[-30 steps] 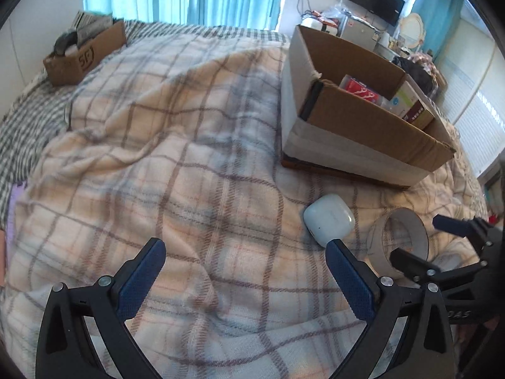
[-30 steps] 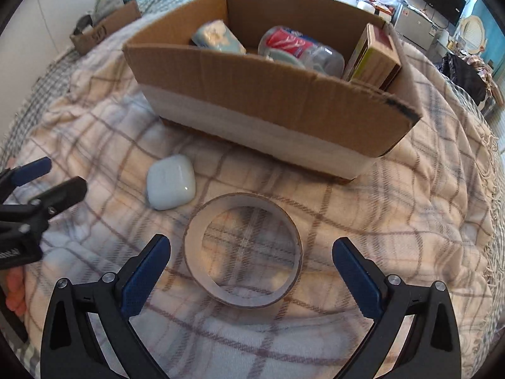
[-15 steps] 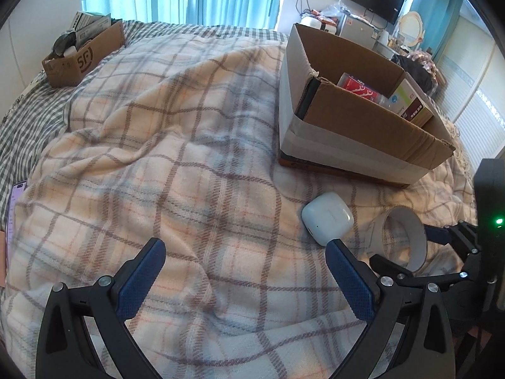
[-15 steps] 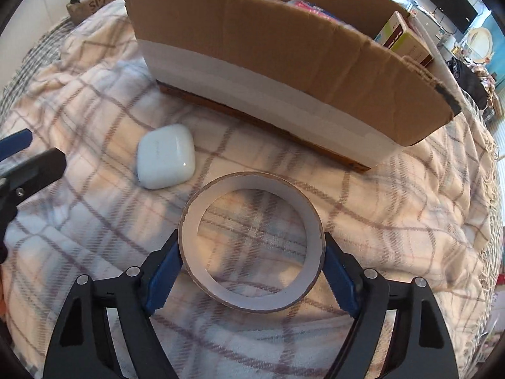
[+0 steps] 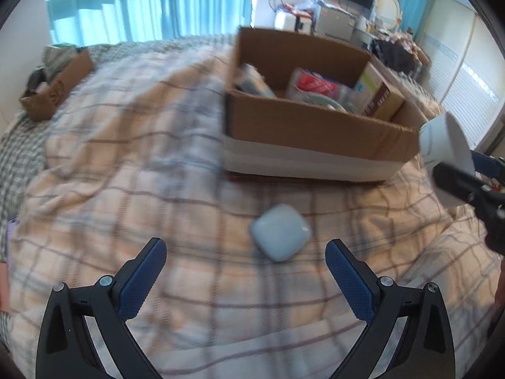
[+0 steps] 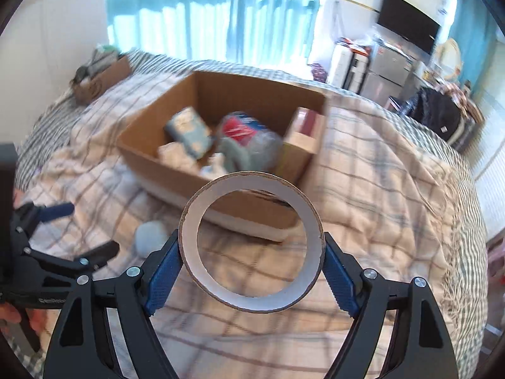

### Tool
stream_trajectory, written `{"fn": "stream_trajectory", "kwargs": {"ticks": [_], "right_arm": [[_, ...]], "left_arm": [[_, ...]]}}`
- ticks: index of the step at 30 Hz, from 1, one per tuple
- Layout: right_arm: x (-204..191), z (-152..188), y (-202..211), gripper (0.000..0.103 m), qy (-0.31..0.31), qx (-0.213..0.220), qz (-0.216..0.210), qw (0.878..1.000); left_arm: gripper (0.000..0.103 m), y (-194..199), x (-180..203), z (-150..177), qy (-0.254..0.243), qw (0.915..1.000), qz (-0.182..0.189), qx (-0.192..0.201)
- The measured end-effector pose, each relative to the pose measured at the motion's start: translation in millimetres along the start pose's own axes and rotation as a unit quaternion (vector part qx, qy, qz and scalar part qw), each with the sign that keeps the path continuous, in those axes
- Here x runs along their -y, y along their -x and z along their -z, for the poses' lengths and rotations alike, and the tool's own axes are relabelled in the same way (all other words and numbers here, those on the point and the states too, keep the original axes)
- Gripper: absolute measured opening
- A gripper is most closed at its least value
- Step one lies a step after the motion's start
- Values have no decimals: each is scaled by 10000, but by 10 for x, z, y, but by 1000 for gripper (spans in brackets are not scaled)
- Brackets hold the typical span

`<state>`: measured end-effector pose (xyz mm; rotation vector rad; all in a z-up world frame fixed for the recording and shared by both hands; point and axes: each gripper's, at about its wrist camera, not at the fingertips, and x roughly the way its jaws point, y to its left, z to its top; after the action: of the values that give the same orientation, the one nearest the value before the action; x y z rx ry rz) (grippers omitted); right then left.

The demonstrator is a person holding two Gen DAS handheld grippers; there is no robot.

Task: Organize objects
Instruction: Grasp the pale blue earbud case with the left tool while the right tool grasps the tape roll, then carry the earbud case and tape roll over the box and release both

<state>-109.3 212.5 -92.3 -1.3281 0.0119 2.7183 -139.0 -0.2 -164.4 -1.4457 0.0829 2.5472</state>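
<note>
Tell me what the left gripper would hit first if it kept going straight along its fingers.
Most likely the white earbud case, which lies on the plaid blanket just ahead of the open left gripper, slightly right of centre. It could graze the blanket first; depth is unclear.

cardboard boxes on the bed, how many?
2. The large open box sits mid-bed with items inside; a small box sits at the far left corner near the curtains. Others may lie out of view.
</note>
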Motion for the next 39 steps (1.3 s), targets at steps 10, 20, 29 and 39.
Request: {"fn": "stream_trajectory", "kwargs": {"ticks": [10,20,29,39], "right_arm": [[282,112,-244,82,-338,-158,-139,9992],[203,135,-343,82,-255,-265,-164,9992],[129,123,-54,82,-421,-24,-251,9988],[-137,82,392,82,-272,316,-246,9988]], "left_arm": [[93,-520,307,-124,-163,9987,258,-410],[55,-694,252,-79,-82,9961,568,-676],[55,-257,166,66,-117,9966,662,-483],[55,291,1,104,-83,9982,586,-105]]}}
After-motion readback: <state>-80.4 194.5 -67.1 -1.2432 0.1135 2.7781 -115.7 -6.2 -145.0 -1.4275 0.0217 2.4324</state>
